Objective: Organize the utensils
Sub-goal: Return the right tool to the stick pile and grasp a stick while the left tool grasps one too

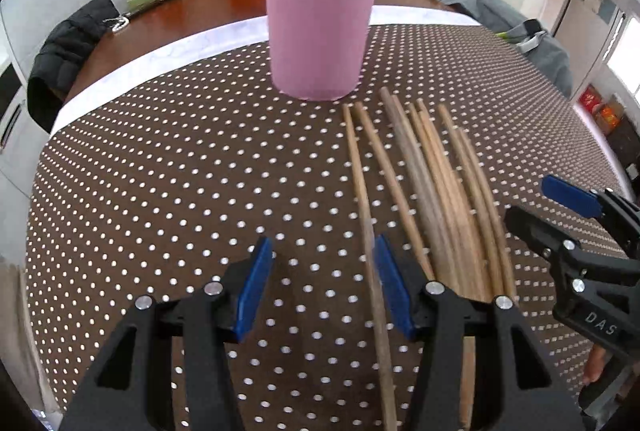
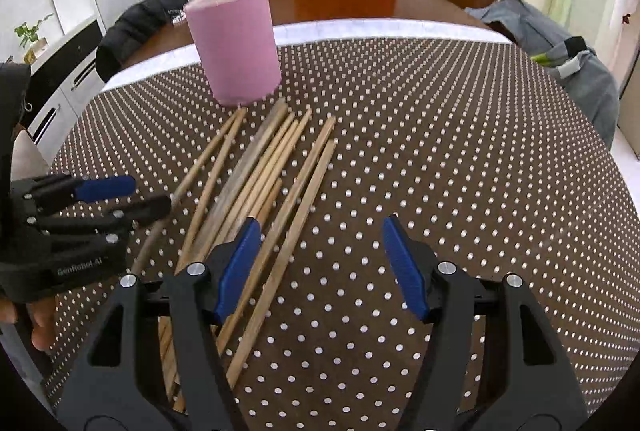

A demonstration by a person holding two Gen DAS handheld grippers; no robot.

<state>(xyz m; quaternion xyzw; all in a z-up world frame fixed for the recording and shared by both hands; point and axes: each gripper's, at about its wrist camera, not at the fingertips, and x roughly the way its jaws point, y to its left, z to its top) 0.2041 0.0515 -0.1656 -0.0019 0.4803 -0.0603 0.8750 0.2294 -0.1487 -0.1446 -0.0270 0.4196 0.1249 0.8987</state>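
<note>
Beside pink cup (image 1: pixel 320 31), chopsticks (image 1: pixel 432 183), left claw (image 1: pixel 320 287) wide apart, dotted cloth (image 1: pixel 160 171)

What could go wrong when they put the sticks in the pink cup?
The chopsticks lie packed side by side, so the open left tool might pinch two at once or roll the neighbours away. The pink cup is tall, with two sticks already leaning out, so a bump could tip it. The right tool is close by; the two could collide.
</note>
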